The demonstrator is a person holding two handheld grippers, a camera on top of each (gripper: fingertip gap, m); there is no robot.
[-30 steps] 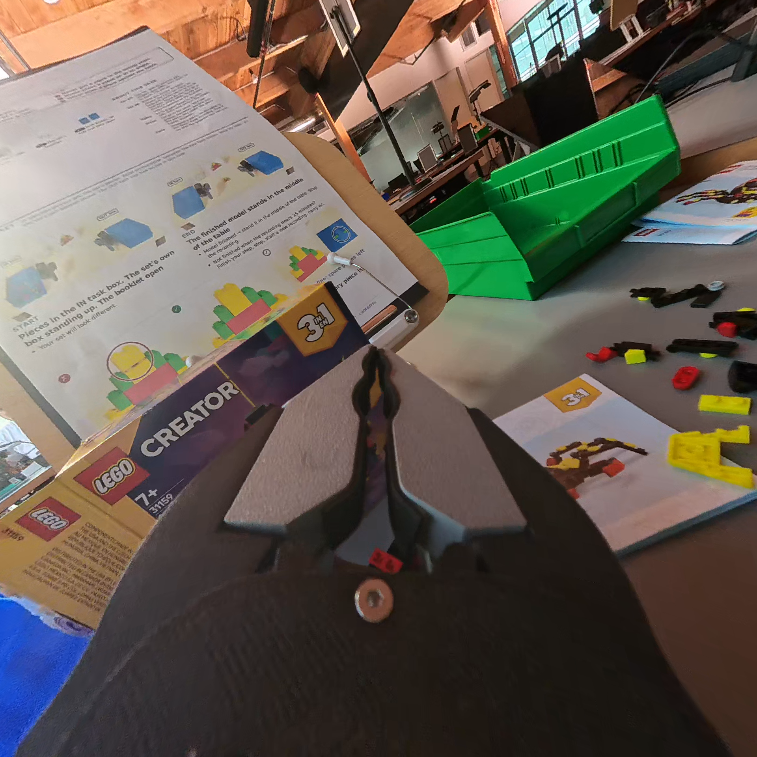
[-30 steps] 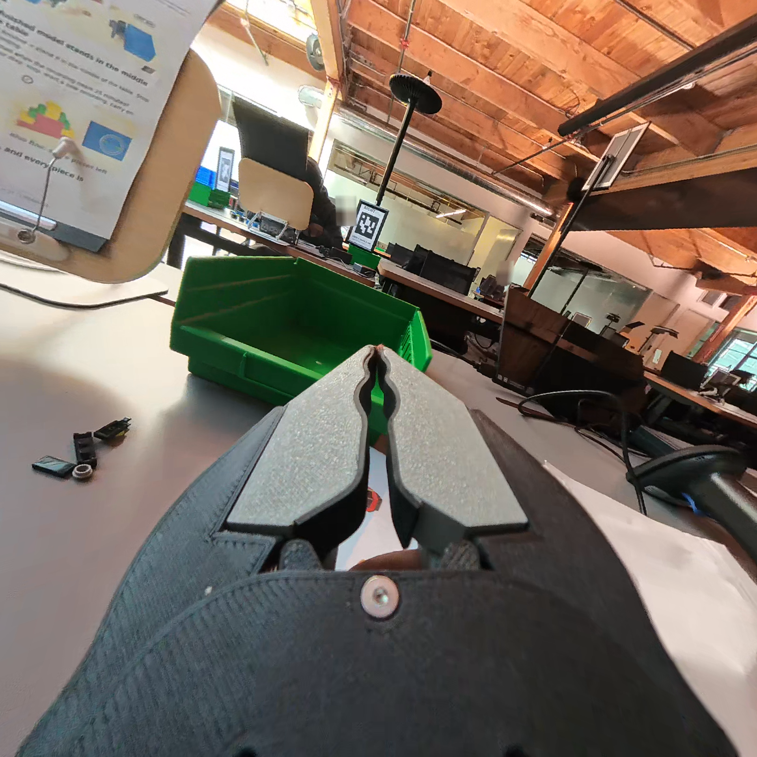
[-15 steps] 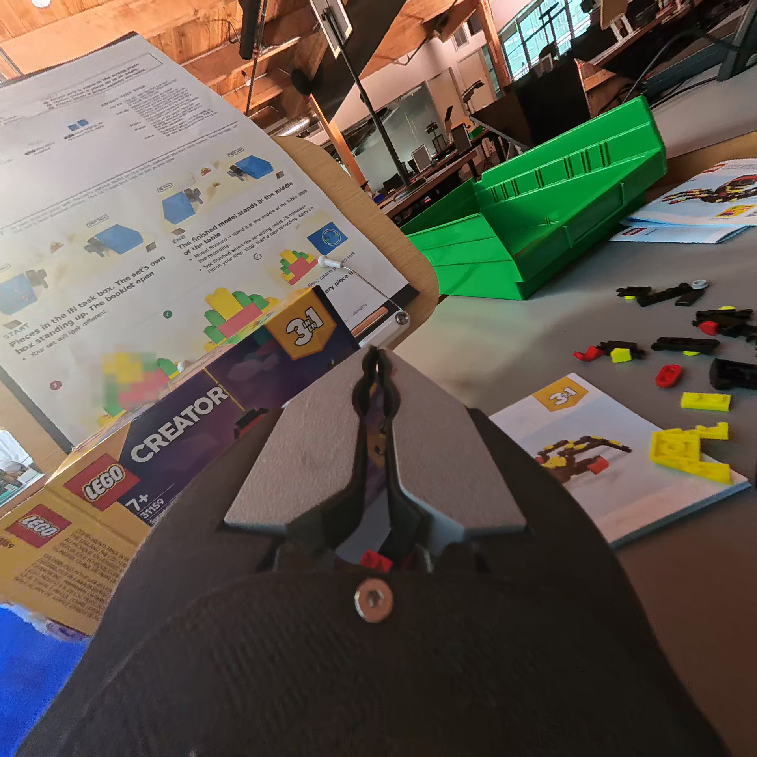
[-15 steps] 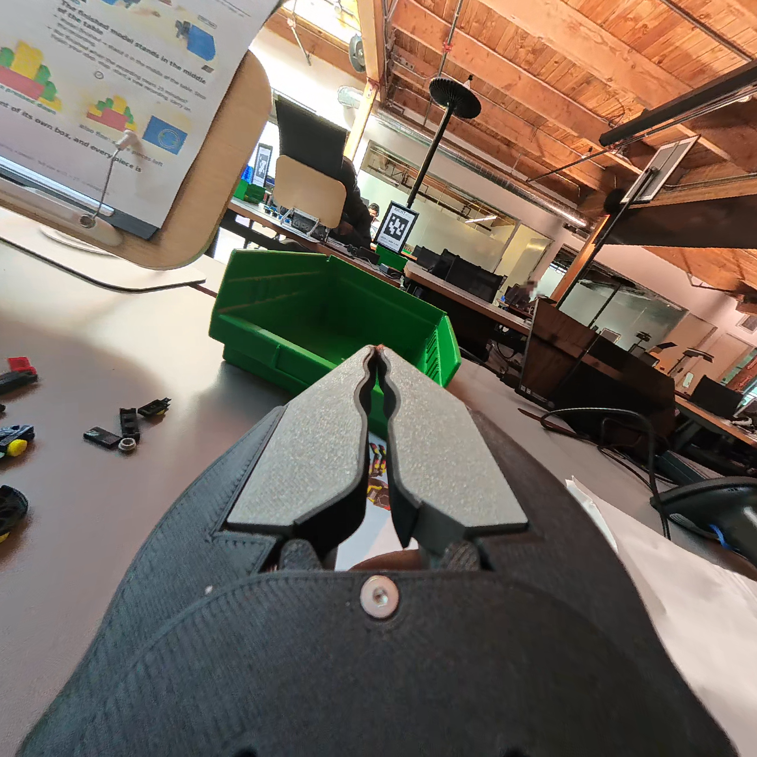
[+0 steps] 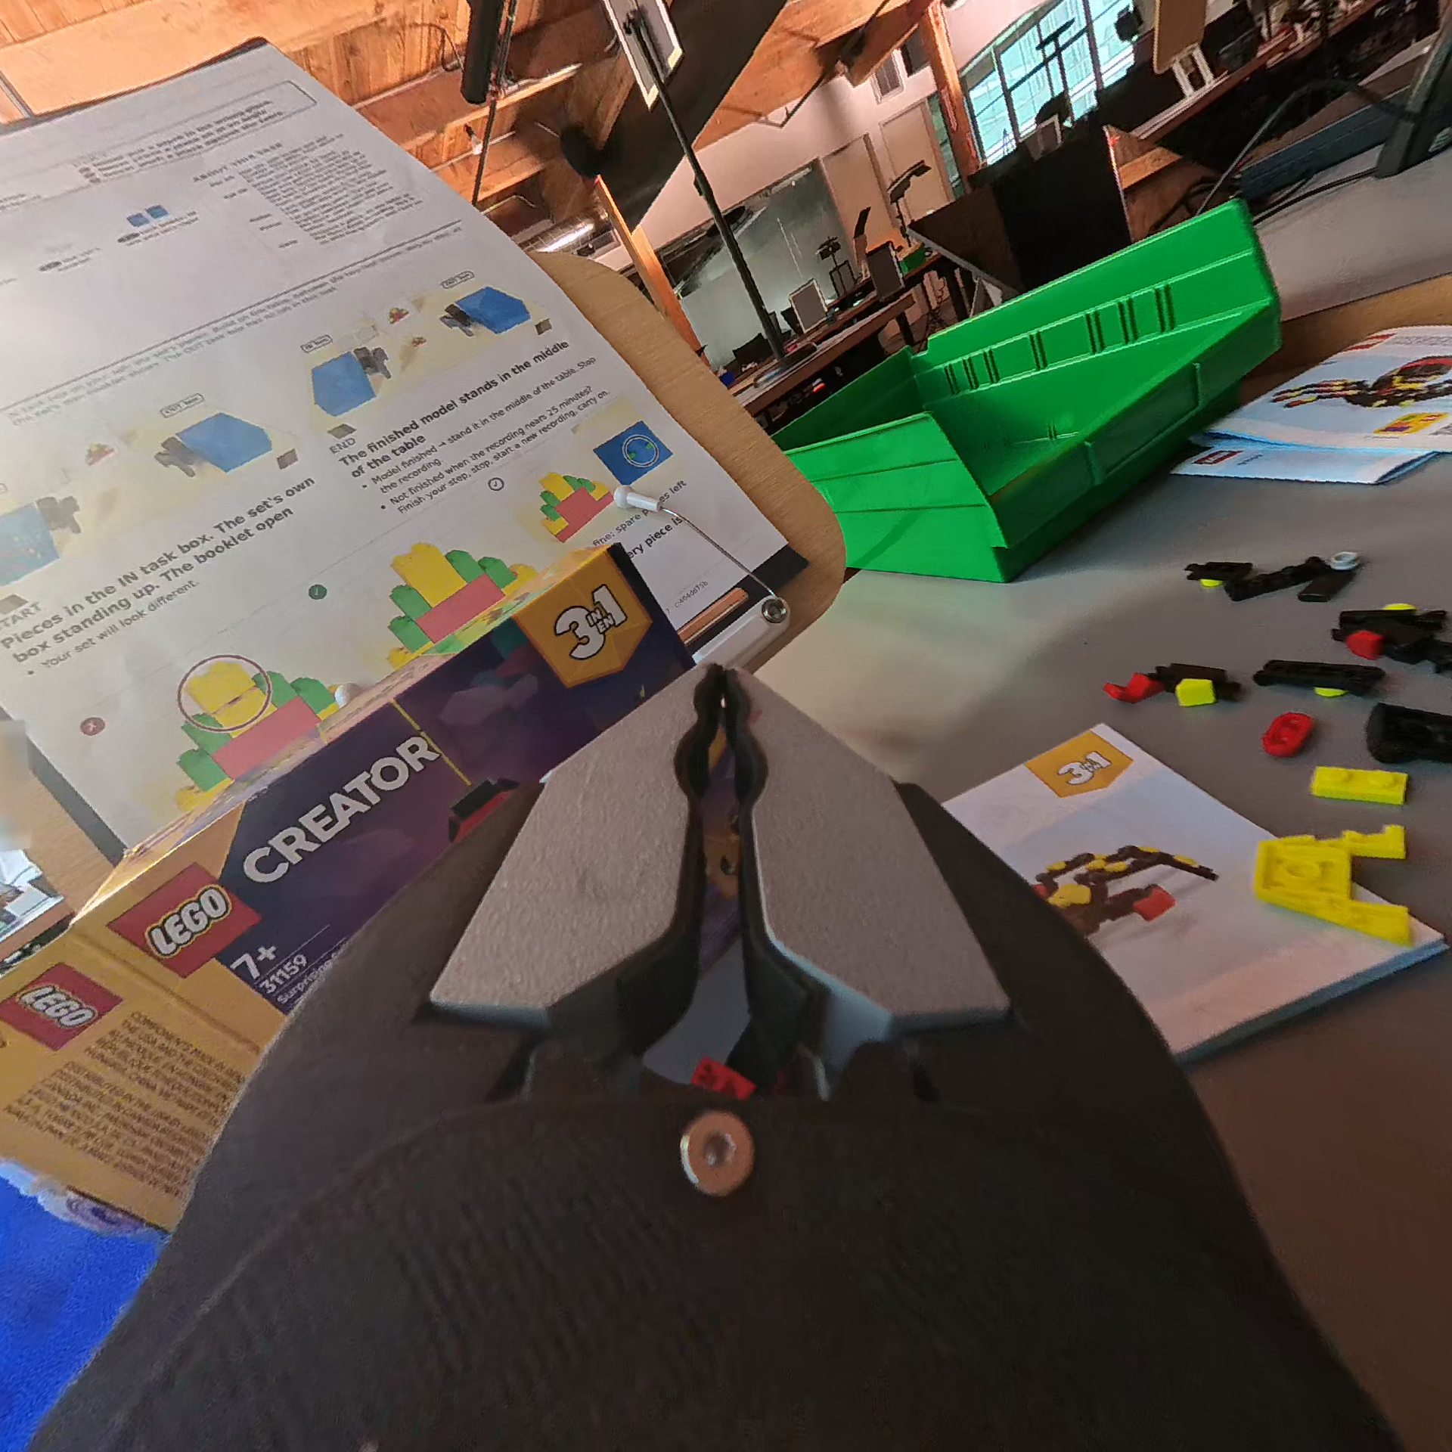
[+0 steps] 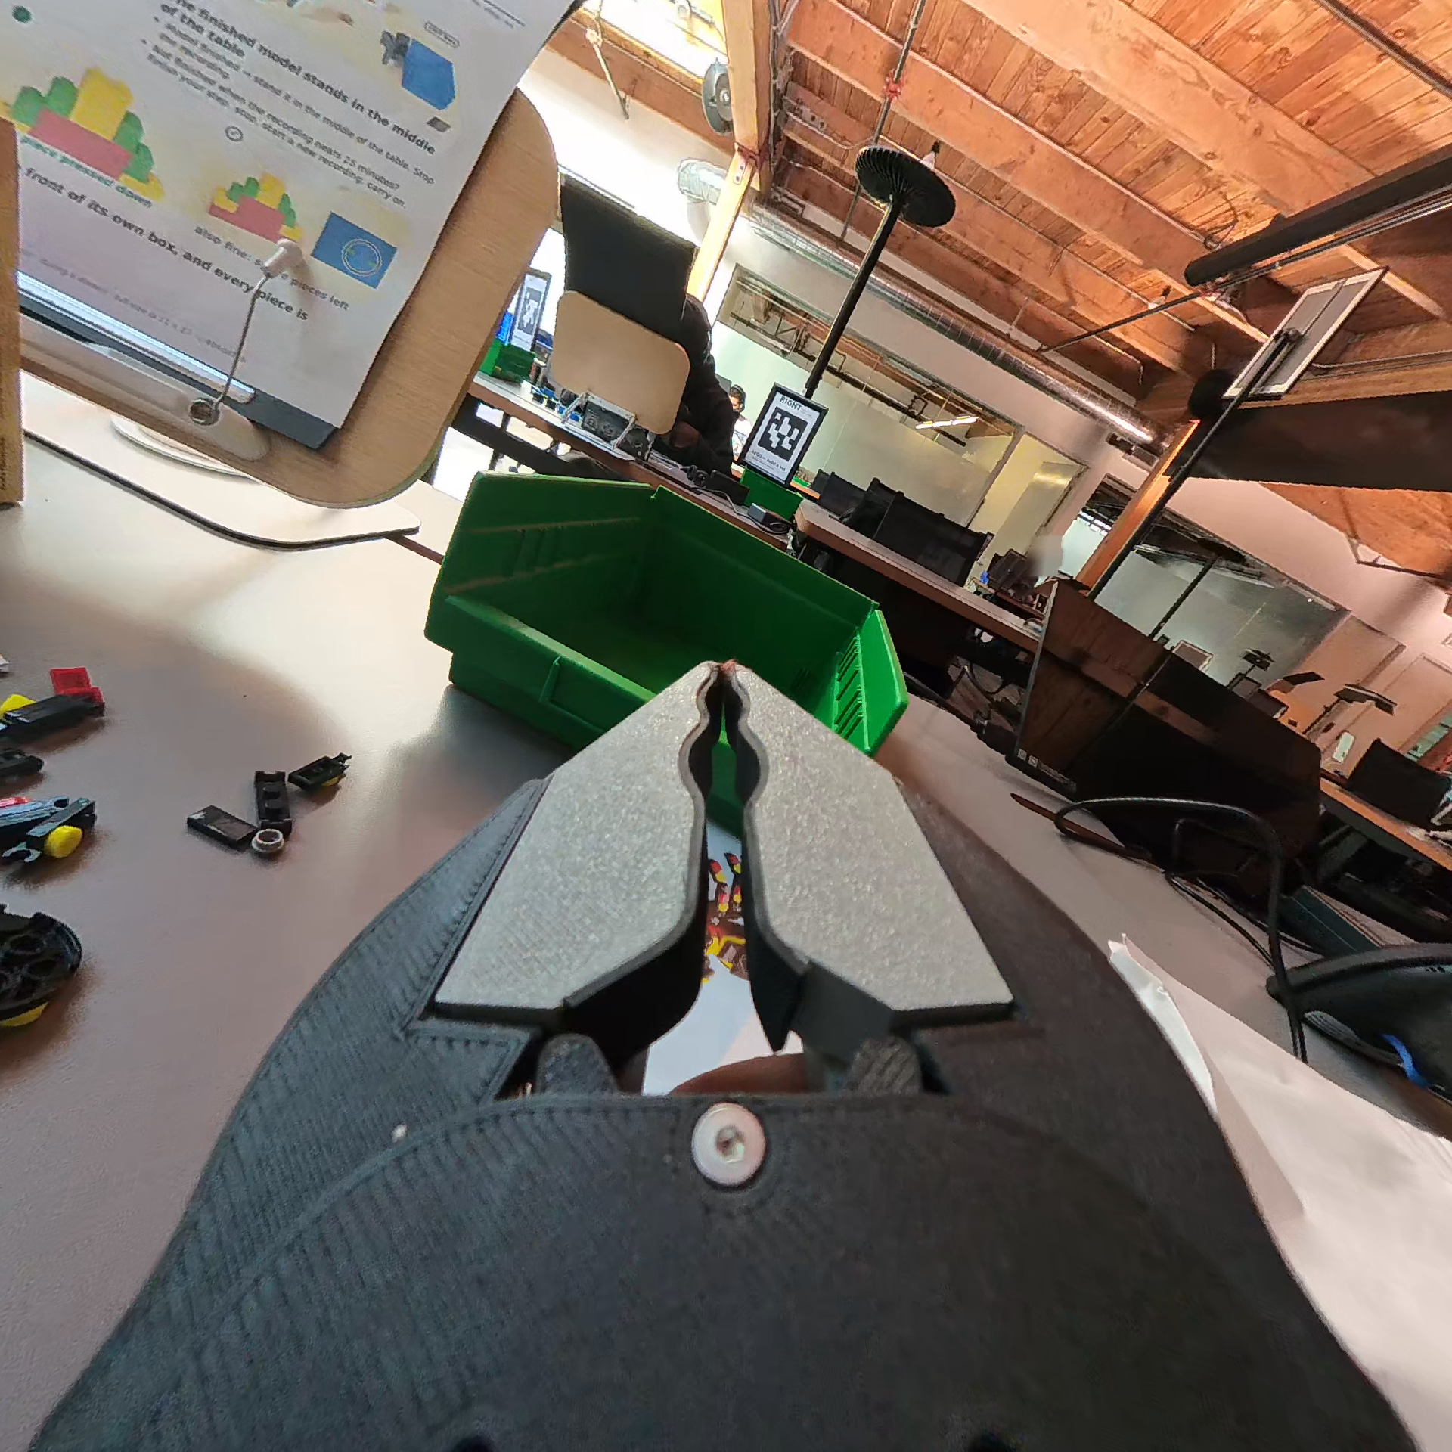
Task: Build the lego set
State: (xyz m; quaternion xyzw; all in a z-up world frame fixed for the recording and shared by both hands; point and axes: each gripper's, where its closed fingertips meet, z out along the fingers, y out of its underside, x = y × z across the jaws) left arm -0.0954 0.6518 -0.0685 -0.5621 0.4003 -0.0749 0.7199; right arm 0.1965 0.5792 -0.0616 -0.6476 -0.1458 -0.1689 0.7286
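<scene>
Both grippers closed, tips touching, nothing held: left gripper (image 5: 724, 682) points at the set box (image 5: 330, 793), right gripper (image 6: 723, 677) at the green bin (image 6: 628, 621).

Box stands against the instruction sheet (image 5: 259, 377), presumably for reference. Loose pieces (image 5: 1320, 676) lie spread on the table (image 5: 943, 660), likely for easy picking. A booklet (image 5: 1163, 888) lies beside them, closed as far as I can tell. No assembly visible.
</scene>
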